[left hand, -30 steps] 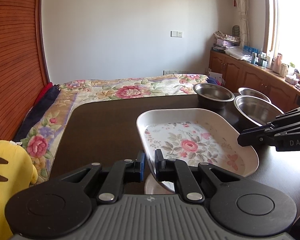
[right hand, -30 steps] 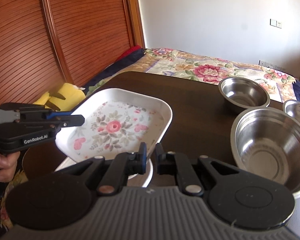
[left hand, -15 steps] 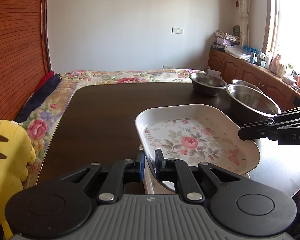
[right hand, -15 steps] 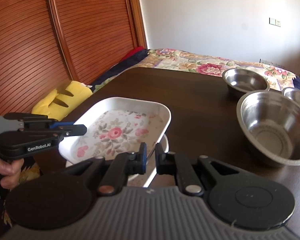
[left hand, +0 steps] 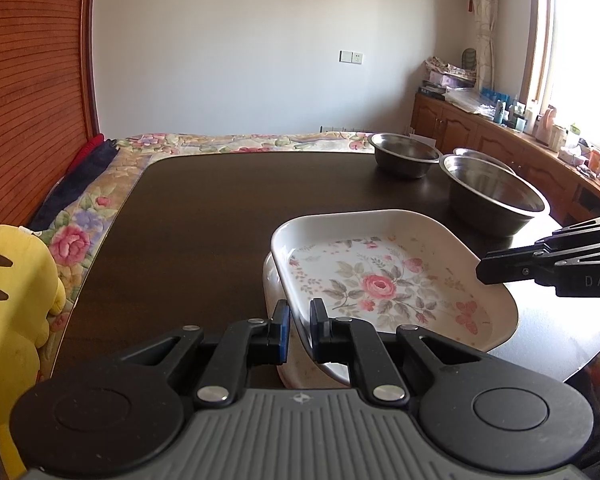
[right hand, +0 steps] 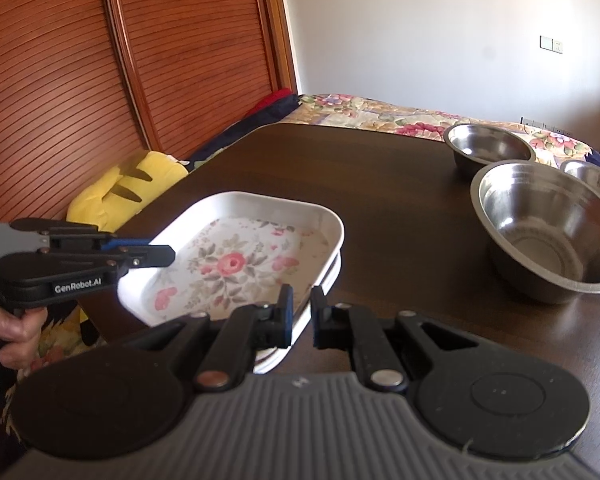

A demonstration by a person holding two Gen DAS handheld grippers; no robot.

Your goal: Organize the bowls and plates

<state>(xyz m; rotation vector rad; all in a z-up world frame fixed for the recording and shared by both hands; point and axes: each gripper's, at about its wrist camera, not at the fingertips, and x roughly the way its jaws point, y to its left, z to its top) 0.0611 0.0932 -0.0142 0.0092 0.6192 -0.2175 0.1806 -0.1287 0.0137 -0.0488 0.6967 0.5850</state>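
Dark table (left hand: 228, 216) held the floral plate (left hand: 384, 284), clamped at opposite rims by the left gripper (left hand: 299, 332) and right gripper (right hand: 302, 314), over a white dish (left hand: 274, 280). Best lowered level, released together.

the left gripper (left hand: 298, 326) clamps the near rim of a white rectangular dish with a pink rose print (left hand: 384, 284), its two fingers pinched close on either side of the rim. this dish sits tilted in another white dish (left hand: 272, 280) beneath it, on a dark wooden table (left hand: 220, 216). the right gripper (left hand: 482, 272) reaches in from the right edge, its tips at the dish's far right rim. three steel bowls stand at the far right of the table: a large one (left hand: 496, 200), a smaller one (left hand: 404, 156) behind it, and a third (left hand: 480, 156) mostly hidden. a yellow plush toy (left hand: 8, 304) lies left, beside a floral bedspread (left hand: 84, 216).
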